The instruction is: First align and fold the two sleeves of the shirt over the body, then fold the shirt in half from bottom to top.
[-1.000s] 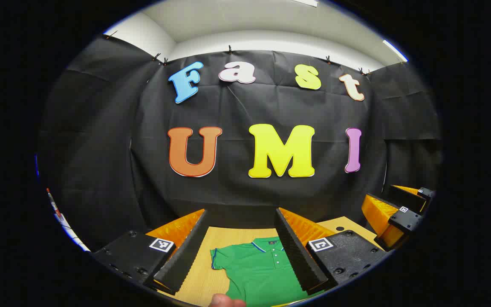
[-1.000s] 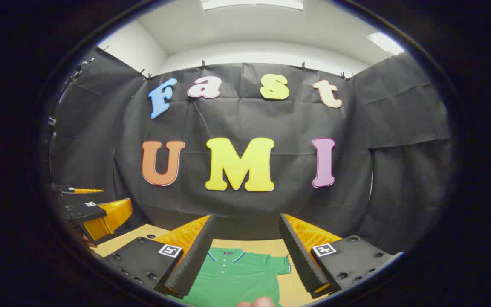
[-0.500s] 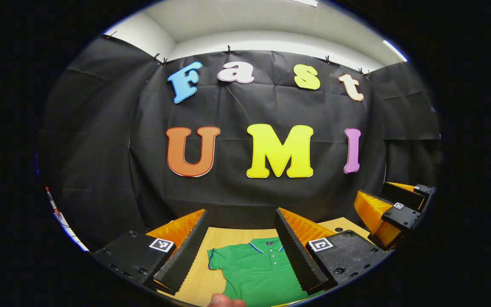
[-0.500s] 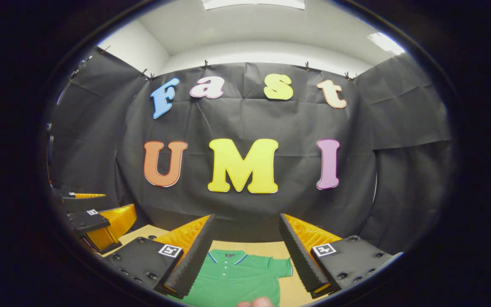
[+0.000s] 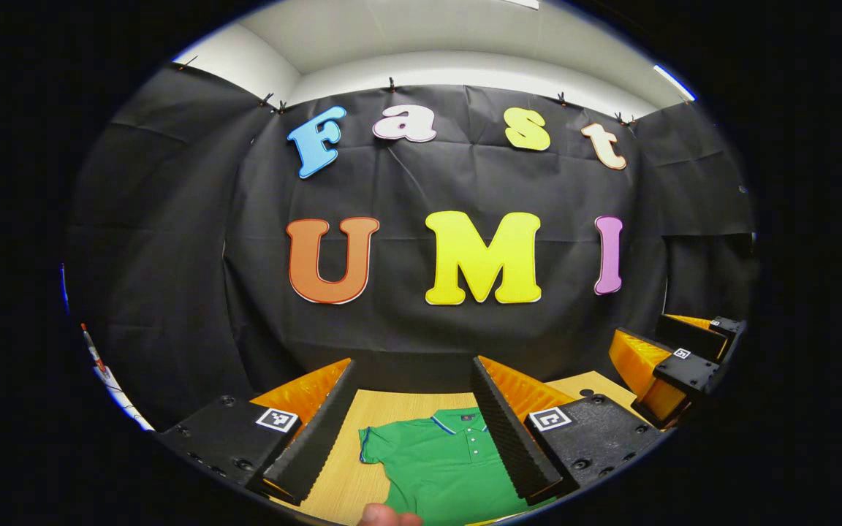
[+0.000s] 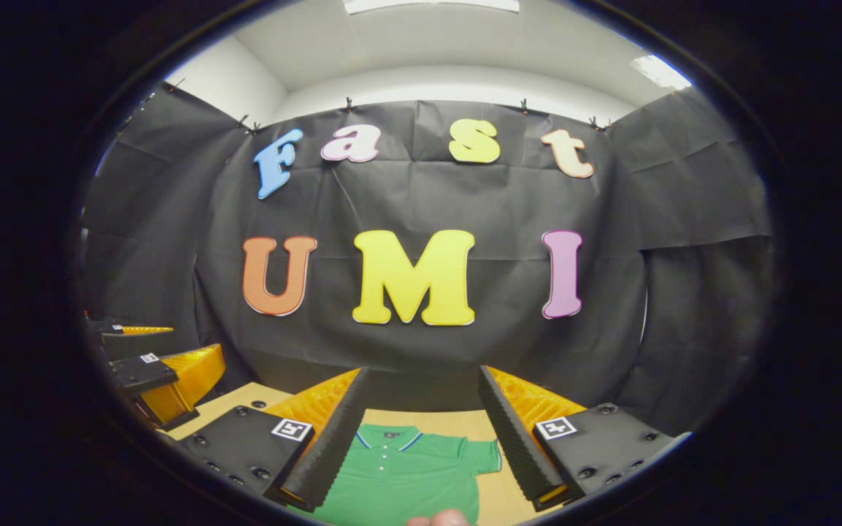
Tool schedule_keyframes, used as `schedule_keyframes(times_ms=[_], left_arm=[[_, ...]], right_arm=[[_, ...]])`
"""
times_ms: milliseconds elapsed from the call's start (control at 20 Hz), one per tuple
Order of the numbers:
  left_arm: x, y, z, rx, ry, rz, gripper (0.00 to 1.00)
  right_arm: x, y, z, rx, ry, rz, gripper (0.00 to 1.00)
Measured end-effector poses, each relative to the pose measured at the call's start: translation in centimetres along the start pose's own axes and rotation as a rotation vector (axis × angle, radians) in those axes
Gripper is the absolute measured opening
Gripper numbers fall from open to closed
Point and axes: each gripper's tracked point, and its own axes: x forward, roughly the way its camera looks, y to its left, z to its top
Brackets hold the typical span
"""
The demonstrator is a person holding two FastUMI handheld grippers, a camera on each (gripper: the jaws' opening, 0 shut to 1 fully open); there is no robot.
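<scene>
A green polo shirt (image 5: 439, 460) with a blue-trimmed collar lies flat on the wooden table (image 5: 381, 409), collar toward the far wall. In the left gripper view its left sleeve spreads out to the side. My left gripper (image 5: 414, 398) hangs open above the shirt, fingers wide apart, holding nothing. The right gripper view has the same shirt (image 6: 399, 475) with its right sleeve spread out. My right gripper (image 6: 425, 405) is open above it, with nothing between its fingers. Each gripper appears at the edge of the other's view: the right gripper (image 5: 673, 365) and the left gripper (image 6: 161, 372).
The black cloth wall stands close behind the table's far edge (image 6: 428, 416). A fingertip (image 5: 388, 515) shows at the bottom edge of the left gripper view, and another fingertip (image 6: 439, 519) at the bottom of the right gripper view. Bare wood flanks the shirt on both sides.
Both grippers drift slightly and stay open. The shirt lies as before.
</scene>
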Motion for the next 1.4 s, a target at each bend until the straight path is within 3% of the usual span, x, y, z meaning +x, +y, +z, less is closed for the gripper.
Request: schedule_keyframes(times_ms=[550,900,1050,1400], left_arm=[[0.6,-1.3,-1.5,0.010,0.025,-0.013,0.99],[1.7,-3.4,-3.7,0.004,0.086,-0.047,0.99],[2.5,-4.2,-5.6,-0.001,0.134,-0.061,0.99],[3.3,-6.5,-9.2,0.000,0.247,-0.106,0.99]], right_arm=[[1.2,-1.8,-1.9,-0.010,0.066,0.010,0.95],[3.1,-5.4,-4.2,-0.013,0.148,-0.004,0.95],[4.3,-6.3,-6.7,-0.033,0.236,0.044,0.93],[7.5,-9.6,-11.7,-0.009,0.407,0.043,0.92]])
